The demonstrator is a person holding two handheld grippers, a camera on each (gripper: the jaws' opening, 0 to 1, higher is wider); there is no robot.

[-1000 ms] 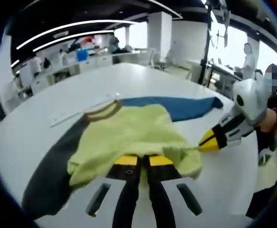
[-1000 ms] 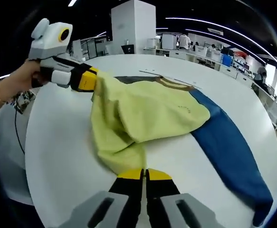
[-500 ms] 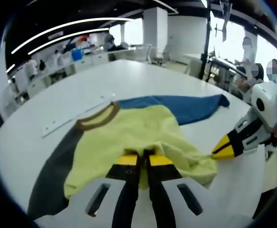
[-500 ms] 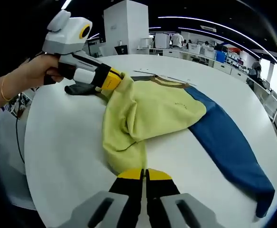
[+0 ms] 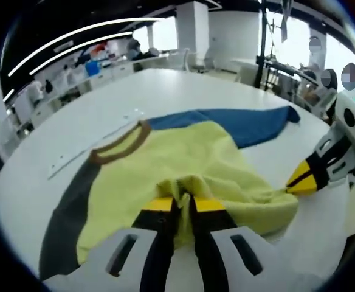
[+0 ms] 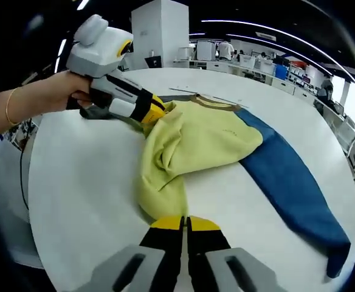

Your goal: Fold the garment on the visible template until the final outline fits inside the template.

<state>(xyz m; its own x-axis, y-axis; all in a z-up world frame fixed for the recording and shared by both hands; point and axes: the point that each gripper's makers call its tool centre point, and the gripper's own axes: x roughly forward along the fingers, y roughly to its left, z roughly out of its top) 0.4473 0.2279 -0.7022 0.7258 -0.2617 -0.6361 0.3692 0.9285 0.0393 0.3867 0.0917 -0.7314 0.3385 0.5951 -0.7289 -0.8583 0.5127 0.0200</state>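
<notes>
Our left gripper (image 5: 183,204) has its jaws pinched on the hem of the yellow garment (image 5: 183,164), and our right gripper (image 6: 184,224) clamps the same hem. The hem is lifted; the rest lies on the white table (image 6: 80,201), blue sleeve (image 6: 293,188) spread out and dark sleeve (image 5: 68,225) opposite.

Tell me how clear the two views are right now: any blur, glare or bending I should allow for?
Left gripper view: soft overall, the windows at upper right blown out white, the table edge bowed by the fisheye. Right gripper view: sharper, the sweater and its blue sleeve crisp, the left gripper slightly smeared, ceiling lights curved into arcs.
</notes>
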